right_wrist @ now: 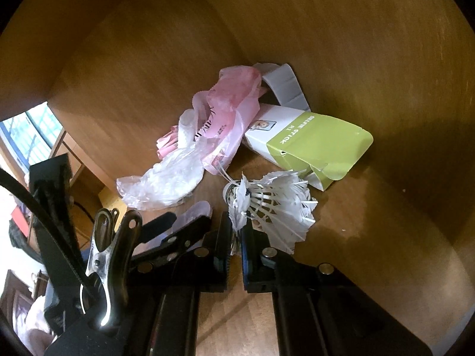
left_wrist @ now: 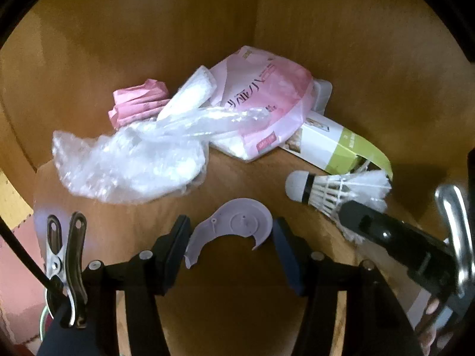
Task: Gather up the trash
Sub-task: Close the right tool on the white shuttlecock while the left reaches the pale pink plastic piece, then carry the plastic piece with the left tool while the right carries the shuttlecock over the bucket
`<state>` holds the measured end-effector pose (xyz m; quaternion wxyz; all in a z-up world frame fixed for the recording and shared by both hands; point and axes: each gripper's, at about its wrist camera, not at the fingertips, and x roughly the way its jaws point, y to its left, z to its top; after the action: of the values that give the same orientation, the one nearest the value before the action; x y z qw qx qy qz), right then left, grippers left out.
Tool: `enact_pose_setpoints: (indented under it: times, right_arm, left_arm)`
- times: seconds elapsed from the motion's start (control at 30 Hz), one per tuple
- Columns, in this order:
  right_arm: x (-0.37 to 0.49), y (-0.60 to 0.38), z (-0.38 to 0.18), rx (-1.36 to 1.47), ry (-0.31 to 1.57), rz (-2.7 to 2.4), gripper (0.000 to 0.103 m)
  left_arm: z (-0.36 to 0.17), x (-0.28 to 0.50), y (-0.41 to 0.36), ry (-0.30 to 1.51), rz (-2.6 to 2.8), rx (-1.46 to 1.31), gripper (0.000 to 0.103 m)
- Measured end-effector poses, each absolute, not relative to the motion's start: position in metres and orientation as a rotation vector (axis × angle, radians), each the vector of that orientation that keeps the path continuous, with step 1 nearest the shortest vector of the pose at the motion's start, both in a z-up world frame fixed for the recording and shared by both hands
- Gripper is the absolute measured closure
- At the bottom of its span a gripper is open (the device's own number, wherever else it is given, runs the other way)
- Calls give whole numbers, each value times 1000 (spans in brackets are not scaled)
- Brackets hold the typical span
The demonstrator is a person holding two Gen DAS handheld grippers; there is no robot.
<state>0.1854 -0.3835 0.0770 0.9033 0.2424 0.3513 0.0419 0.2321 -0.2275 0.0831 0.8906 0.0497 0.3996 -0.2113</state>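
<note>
Trash lies in the corner of a wooden shelf. My left gripper (left_wrist: 230, 234) is open, its jaws either side of a lilac plastic piece (left_wrist: 234, 227) on the shelf. My right gripper (right_wrist: 236, 231) is shut on the feathers of a white shuttlecock (right_wrist: 273, 204); the shuttlecock also shows in the left wrist view (left_wrist: 326, 191). Behind lie a clear plastic bag (left_wrist: 133, 163), a pink and white plastic package (left_wrist: 261, 101), pink folded paper (left_wrist: 136, 103) and a green and white box (right_wrist: 311, 142) labelled selfie stick.
Wooden walls (left_wrist: 148, 29) close in the shelf at the back and right. The shelf's left edge (left_wrist: 38, 178) drops to a yellow and pink floor. A metal clip (left_wrist: 66, 255) hangs on my left gripper's mount. A room with a window (right_wrist: 26, 136) shows at left.
</note>
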Motion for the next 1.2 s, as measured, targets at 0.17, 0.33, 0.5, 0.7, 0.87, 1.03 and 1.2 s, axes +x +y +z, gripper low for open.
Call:
enact_pose_setpoints:
  times: [0.17, 0.33, 0.5, 0.7, 0.87, 1.03, 1.2]
  right_arm:
    - [184, -384, 76, 499, 727, 89, 97]
    - [181, -381, 79, 496, 703, 111, 97]
    - [179, -375, 82, 500, 684, 143, 97]
    - [179, -368, 85, 515, 663, 184, 98]
    - [182, -364, 83, 547, 666, 208, 99]
    - [183, -353, 84, 560, 661, 242, 99]
    - [184, -334, 88, 549, 650, 288, 99]
  left_arm:
    - [85, 223, -209, 839, -420, 53, 43]
    - [92, 218, -193, 824, -396, 28, 43]
    - [101, 210, -177, 807, -377, 6, 43]
    - [110, 206, -154, 787, -343, -13, 43]
    - [113, 198, -129, 783, -304, -38, 43]
    - [110, 191, -100, 780, -246, -47, 43]
    - [103, 182, -64, 789, -180, -62, 43]
